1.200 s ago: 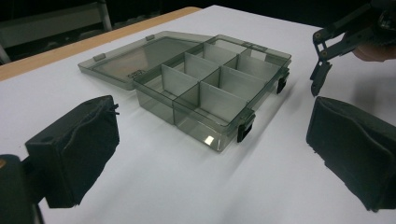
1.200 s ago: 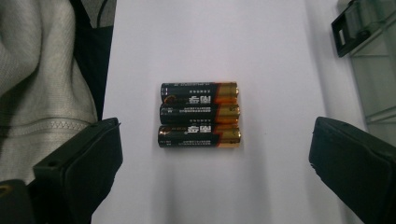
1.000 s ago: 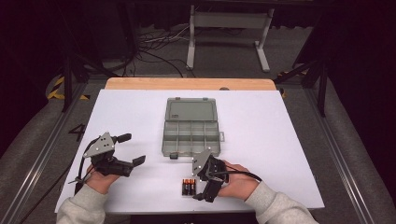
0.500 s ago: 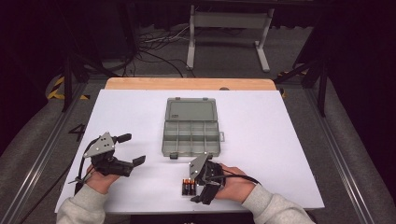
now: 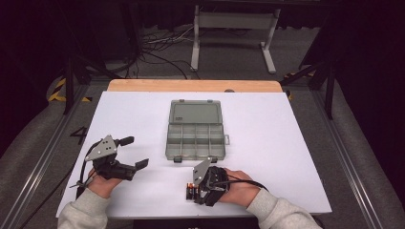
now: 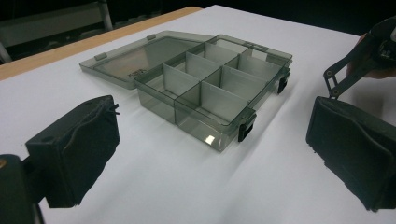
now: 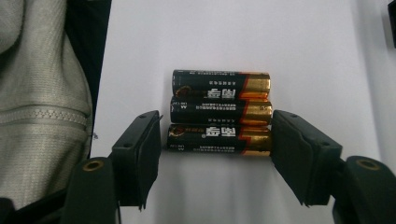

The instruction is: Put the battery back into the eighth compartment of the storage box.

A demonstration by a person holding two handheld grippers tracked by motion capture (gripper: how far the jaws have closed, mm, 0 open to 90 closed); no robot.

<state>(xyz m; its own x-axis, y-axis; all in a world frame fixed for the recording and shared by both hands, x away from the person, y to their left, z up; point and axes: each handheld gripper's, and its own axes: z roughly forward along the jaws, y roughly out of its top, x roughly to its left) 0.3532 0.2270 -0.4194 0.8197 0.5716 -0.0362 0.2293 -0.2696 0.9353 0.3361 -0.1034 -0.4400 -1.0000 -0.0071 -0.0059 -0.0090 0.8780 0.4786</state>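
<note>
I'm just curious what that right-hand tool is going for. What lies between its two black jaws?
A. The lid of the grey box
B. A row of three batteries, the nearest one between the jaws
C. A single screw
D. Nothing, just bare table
B: in the right gripper view, three batteries lie side by side on the white table, and the right gripper has its jaws at either end of the nearest one.

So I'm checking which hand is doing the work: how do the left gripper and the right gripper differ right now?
The left gripper stands wide open over bare table, nothing between its jaws; the right gripper has just been closing its jaws around the nearest battery, one jaw at each end. The left faces the open organizer box; the right points down at three batteries near the table's front edge. Both are black and hand-held.
</note>
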